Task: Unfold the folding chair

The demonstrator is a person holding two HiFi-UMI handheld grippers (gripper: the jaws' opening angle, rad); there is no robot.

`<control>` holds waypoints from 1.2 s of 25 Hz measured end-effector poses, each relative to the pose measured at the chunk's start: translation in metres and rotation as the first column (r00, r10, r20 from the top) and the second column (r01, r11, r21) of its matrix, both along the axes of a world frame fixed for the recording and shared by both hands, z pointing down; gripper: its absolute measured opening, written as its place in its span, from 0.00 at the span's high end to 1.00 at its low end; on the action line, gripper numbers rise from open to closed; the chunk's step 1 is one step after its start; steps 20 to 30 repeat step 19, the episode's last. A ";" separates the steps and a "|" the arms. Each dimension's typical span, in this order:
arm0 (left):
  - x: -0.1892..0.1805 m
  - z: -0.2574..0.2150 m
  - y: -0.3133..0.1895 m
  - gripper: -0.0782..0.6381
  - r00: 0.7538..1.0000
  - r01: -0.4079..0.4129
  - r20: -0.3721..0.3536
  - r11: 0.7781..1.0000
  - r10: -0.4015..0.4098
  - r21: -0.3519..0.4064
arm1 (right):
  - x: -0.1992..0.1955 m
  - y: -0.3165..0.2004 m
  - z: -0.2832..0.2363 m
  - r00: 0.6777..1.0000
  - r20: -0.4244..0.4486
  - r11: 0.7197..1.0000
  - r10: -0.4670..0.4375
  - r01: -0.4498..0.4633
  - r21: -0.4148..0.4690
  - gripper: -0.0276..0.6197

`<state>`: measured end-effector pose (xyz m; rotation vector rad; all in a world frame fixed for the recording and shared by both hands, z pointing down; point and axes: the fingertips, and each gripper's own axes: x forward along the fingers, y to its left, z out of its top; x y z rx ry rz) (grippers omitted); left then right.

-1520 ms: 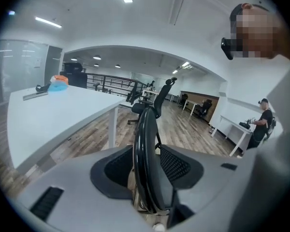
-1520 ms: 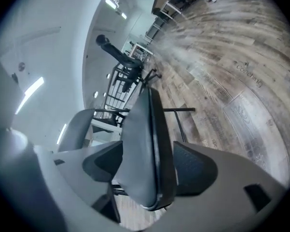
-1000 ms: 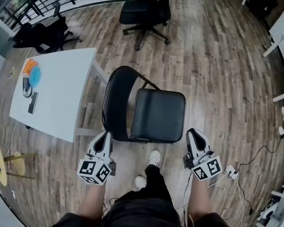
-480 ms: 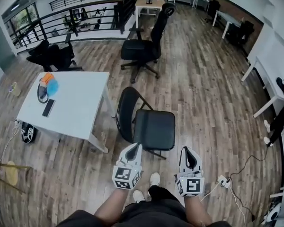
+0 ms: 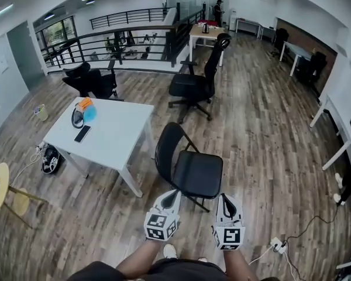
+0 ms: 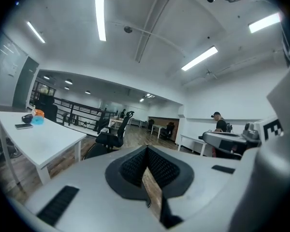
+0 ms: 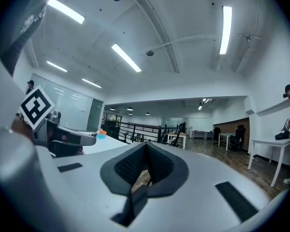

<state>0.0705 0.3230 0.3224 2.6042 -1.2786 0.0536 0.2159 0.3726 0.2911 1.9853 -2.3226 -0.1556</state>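
The folding chair [image 5: 196, 173] was seen standing opened out on the wood floor [image 5: 263, 139], with its seat level and its backrest on the nine o'clock side. The left gripper [image 5: 172, 194] and the right gripper [image 5: 224, 198] were held side by side at its six o'clock, and neither gripped any part of it. Both pairs of jaws were pressed together with nothing between them. A white table [image 5: 108, 127] stood at the chair's ten o'clock and an office chair [image 5: 193, 84] at its twelve.
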 end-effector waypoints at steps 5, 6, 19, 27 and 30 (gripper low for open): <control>0.029 -0.012 0.045 0.88 1.000 0.017 0.001 1.000 -0.017 -0.004 | 0.023 0.044 -0.004 1.000 -0.001 1.000 -0.013 0.013 -0.026 0.94; 0.031 -0.016 0.051 0.88 1.000 0.017 0.001 1.000 -0.017 -0.003 | 0.026 0.050 -0.005 1.000 0.004 0.999 -0.013 0.013 -0.029 0.94; 0.047 -0.009 0.095 0.88 0.998 0.056 0.024 0.998 -0.056 0.019 | 0.054 0.092 0.008 0.999 0.018 0.999 -0.032 0.033 -0.005 0.94; 0.047 -0.009 0.095 0.88 0.998 0.056 0.024 0.998 -0.056 0.019 | 0.054 0.092 0.008 0.999 0.018 0.999 -0.032 0.033 -0.005 0.94; 0.047 -0.009 0.095 0.88 0.998 0.056 0.024 0.998 -0.056 0.019 | 0.054 0.092 0.008 0.999 0.018 0.999 -0.032 0.033 -0.005 0.94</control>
